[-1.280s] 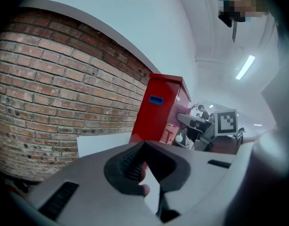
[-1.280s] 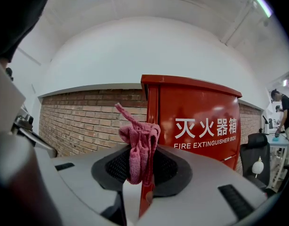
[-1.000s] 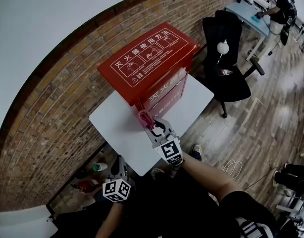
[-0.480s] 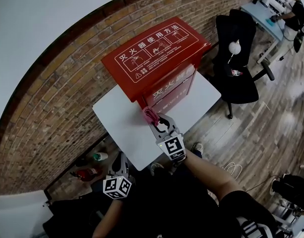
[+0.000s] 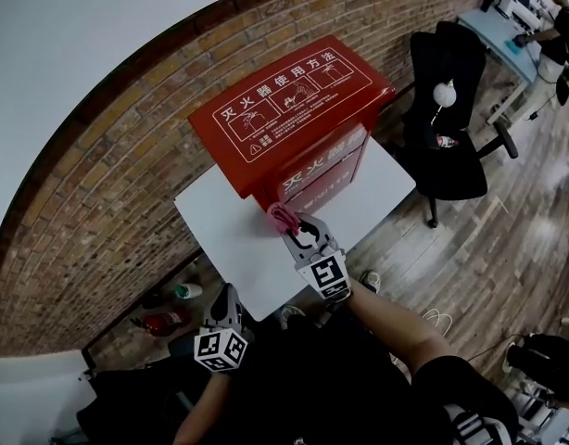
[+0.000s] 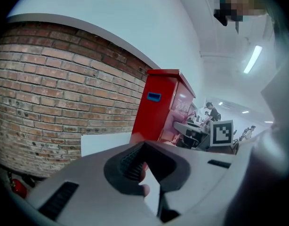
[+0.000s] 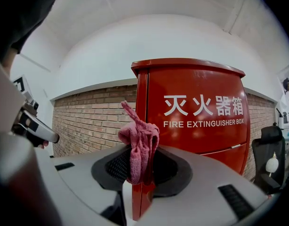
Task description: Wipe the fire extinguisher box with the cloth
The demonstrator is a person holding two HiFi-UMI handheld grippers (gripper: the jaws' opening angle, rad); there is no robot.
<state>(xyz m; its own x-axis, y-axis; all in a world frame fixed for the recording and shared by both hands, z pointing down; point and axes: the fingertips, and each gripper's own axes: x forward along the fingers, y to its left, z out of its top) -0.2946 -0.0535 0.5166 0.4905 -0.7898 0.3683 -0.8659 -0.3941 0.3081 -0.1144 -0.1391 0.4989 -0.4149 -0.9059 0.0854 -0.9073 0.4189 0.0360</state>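
The right gripper (image 5: 301, 237) has the pink cloth (image 5: 282, 216) clamped in its jaws. In the right gripper view the jaws are pinched in tight on the cloth (image 7: 140, 145), with a bunch of it sticking up above them and a bit hanging below. The gripper's held out over the white table (image 5: 220, 239), pointing at the red box (image 5: 294, 109). The cloth is right up by the lower front of the box, near its left vertical edge. Honestly can't tell if it's actually touching the box or just a hair off.

The box stands upright on the table against the brick wall (image 5: 99, 193). White Chinese text and little diagrams are on its top, and "FIRE EXTINGUISHER BOX" is on the front panel (image 7: 201, 121).

The left gripper (image 5: 225, 315) hangs low, off the near edge of the table and well away from the box. In its own view the jaws (image 6: 147, 173) are closed up with nothing between them, only a thin sliver of table (image 6: 102, 142) showing through, and the box (image 6: 161, 102) is off in the distance.

There's a black office chair (image 5: 447, 109) to the right of the table.
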